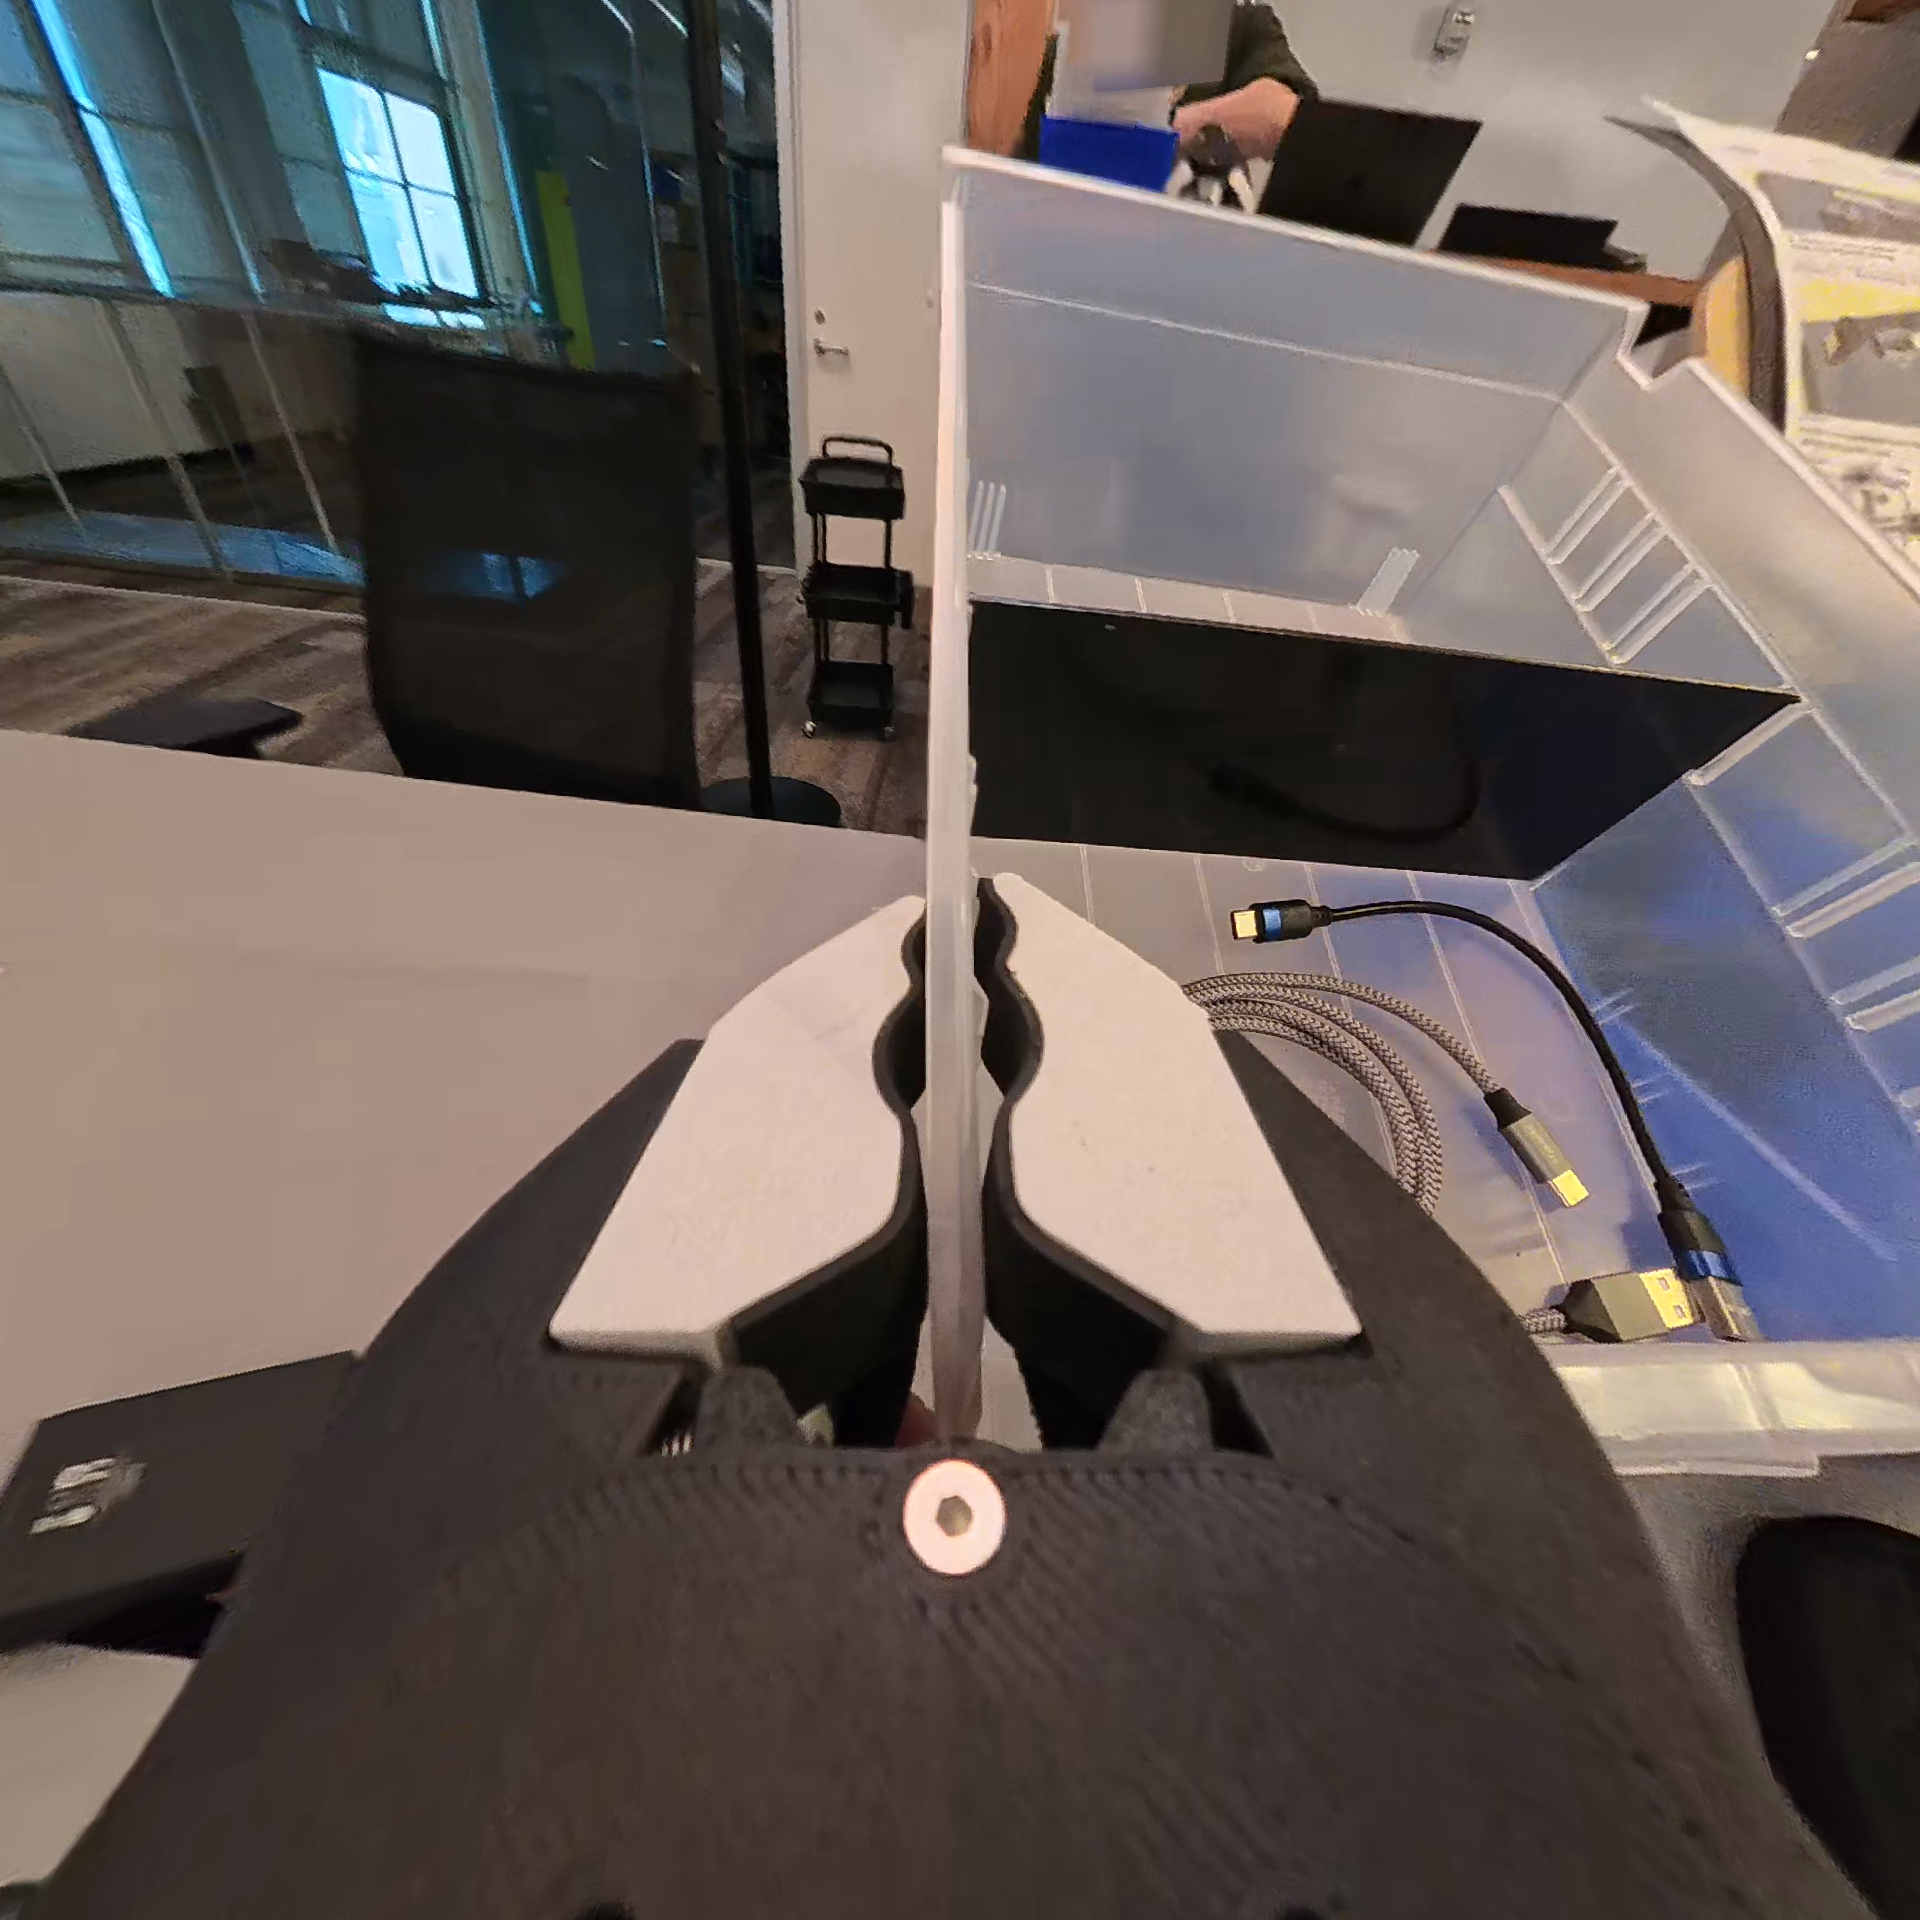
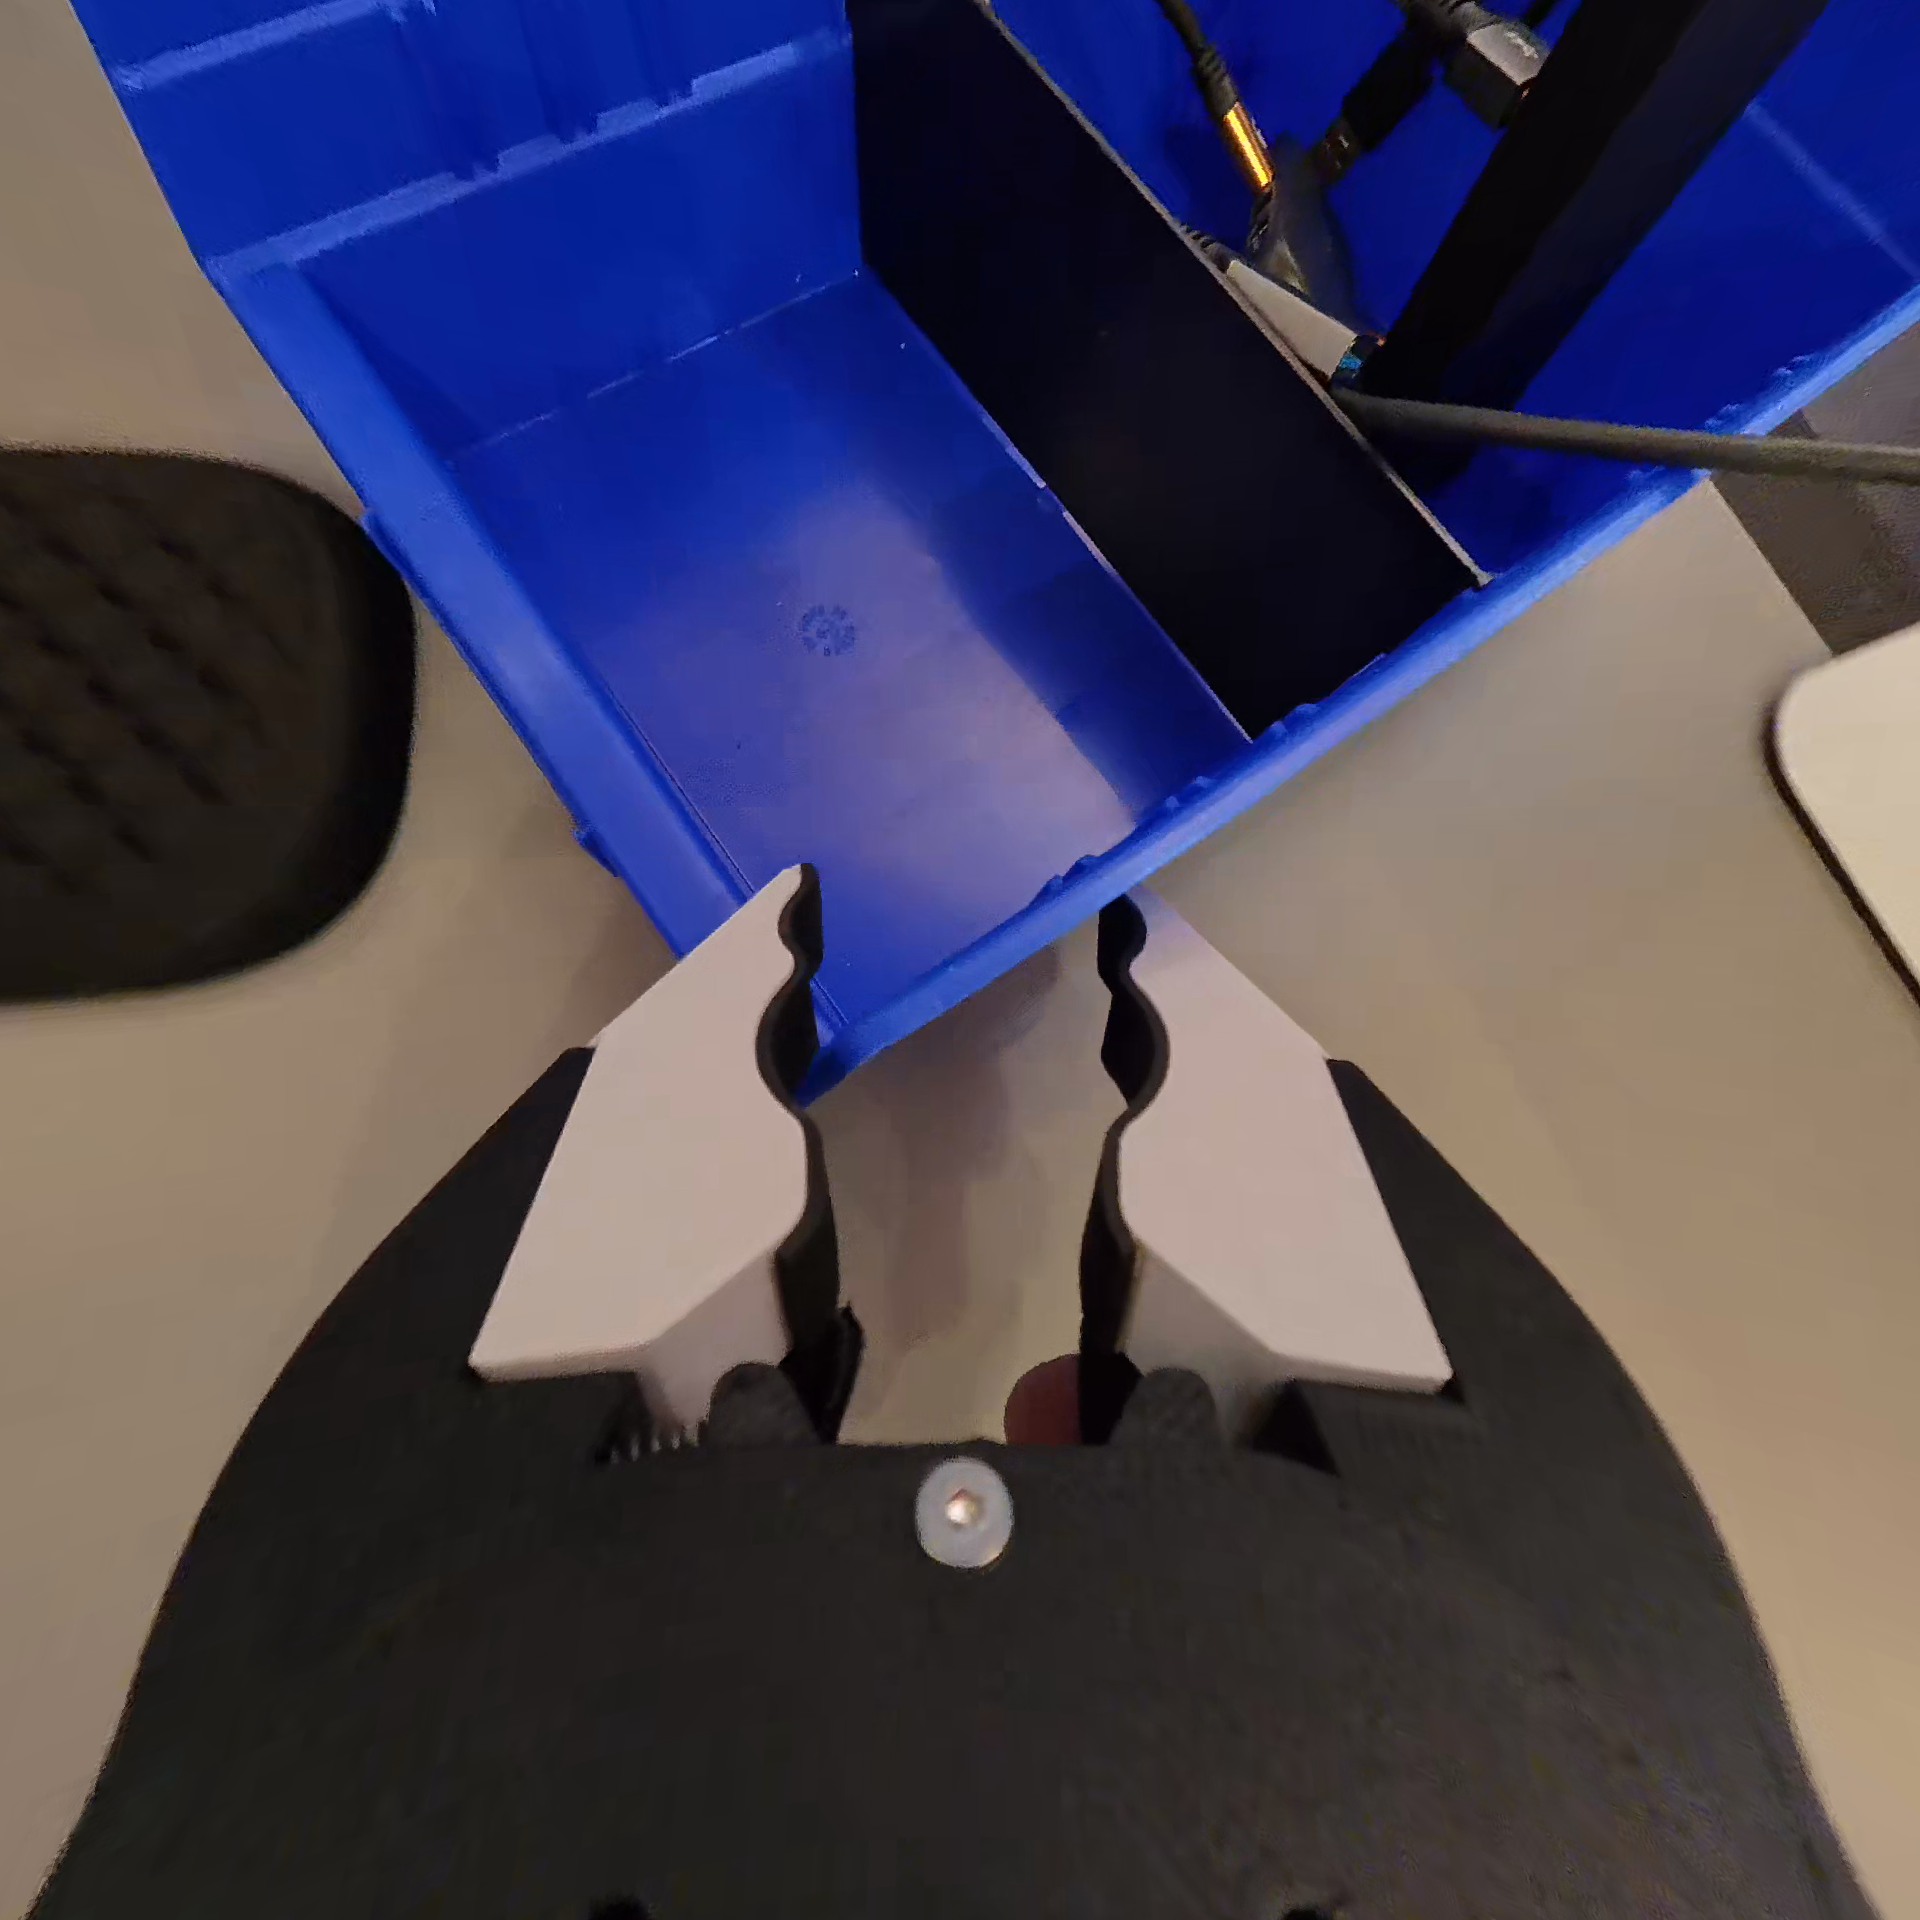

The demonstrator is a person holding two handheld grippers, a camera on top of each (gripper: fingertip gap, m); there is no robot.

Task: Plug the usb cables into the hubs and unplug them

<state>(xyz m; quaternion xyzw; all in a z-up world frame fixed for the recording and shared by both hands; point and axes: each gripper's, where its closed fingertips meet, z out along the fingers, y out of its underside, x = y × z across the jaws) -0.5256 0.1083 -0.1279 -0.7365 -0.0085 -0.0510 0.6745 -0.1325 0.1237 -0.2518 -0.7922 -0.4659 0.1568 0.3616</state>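
The left gripper is pinching a clear bin's wall beside loose usb cables. Only the right wrist view is showing a blue bin, the right gripper gaping over its corner. A moulded floor stamp is sitting there, illegible.

Translucent frosted bin with black divider; grey braided cable; black cable, blue-banded plugs. Blue bin; black diamond-textured pad; beige table.

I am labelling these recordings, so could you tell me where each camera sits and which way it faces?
Left wrist view: on the left gripper, facing level along fingers shut on the clear bin's wall; cables lie inside.
Right wrist view: on the right gripper, facing down, fingers open over the blue bin.
Shared: only the grey table.
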